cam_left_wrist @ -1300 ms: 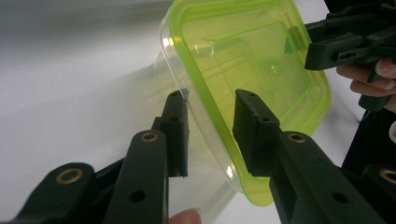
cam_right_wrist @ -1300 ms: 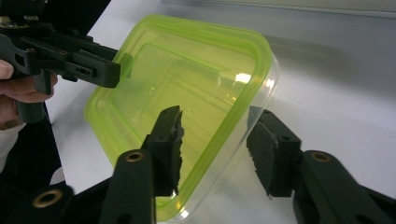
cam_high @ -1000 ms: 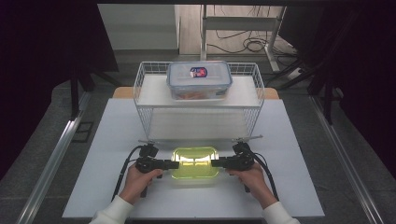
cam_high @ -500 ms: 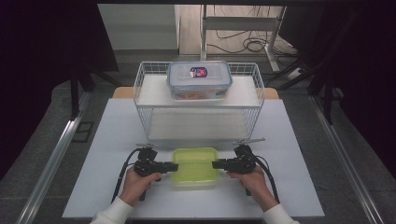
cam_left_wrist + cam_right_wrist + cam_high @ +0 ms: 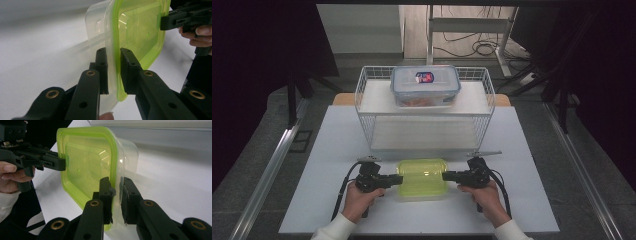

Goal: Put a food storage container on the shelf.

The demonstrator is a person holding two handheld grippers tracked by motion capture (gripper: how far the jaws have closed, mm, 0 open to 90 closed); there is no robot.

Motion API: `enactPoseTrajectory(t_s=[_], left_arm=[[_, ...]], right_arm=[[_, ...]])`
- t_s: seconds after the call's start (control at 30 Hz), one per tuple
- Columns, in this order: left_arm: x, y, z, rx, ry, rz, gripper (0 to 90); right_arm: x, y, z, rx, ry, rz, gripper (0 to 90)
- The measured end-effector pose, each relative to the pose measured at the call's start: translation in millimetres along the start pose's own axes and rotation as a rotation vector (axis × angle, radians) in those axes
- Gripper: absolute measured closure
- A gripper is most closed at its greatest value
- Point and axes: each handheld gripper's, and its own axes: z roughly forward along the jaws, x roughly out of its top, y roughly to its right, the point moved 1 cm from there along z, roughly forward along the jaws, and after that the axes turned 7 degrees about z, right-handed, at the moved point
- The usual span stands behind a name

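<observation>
Both grippers are nipping the green-lidded box [image 5: 422, 178] by its end rims — left gripper [image 5: 398, 179] on one end, right gripper [image 5: 446, 175] on the other. The jaws have just been closing and now stand narrow around the lid's lip. The box sits on the table [image 5: 337, 150], just in front of the wire basket [image 5: 424, 117]. I'd squeeze evenly and lift both hands together — keep it level or a rim slips out.

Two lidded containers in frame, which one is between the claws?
The green-lidded container on the white table, each end between a claw's jaws, which have just been closing. The blue-rimmed container sits apart on the wire basket.
</observation>
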Motion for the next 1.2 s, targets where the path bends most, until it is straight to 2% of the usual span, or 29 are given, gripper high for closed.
enactPoseTrajectory(t_s=[0.1,0.33,0.6,0.77,0.97,1.03,1.2], left_arm=[[-0.6,2.1,-0.2,0.012,0.002,0.020,78.6],[1.2,6.1,-9.1,-0.011,0.035,0.047,78.6],[5.6,13.1,-15.9,0.001,0.051,0.084,78.5],[9.7,17.7,-21.5,0.004,0.071,0.112,78.6],[17.5,24.0,-31.4,0.004,0.096,0.146,78.8],[21.5,27.6,-36.1,-0.004,0.110,0.155,78.8],[30.6,32.0,-41.1,-0.003,0.123,0.173,78.8]], right_arm=[[-0.4,-1.1,-0.7,-0.007,0.002,-0.014,80.1],[0.0,-5.0,-5.5,0.011,0.020,-0.037,80.1],[0.9,-10.8,-11.2,0.013,0.039,-0.067,80.1],[3.7,-19.2,-17.7,-0.002,0.067,-0.114,80.1],[7.3,-29.8,-26.1,-0.007,0.098,-0.146,80.1],[11.4,-36.8,-32.3,-0.012,0.116,-0.177,80.0],[17.2,-42.3,-39.9,-0.010,0.132,-0.191,80.1]])
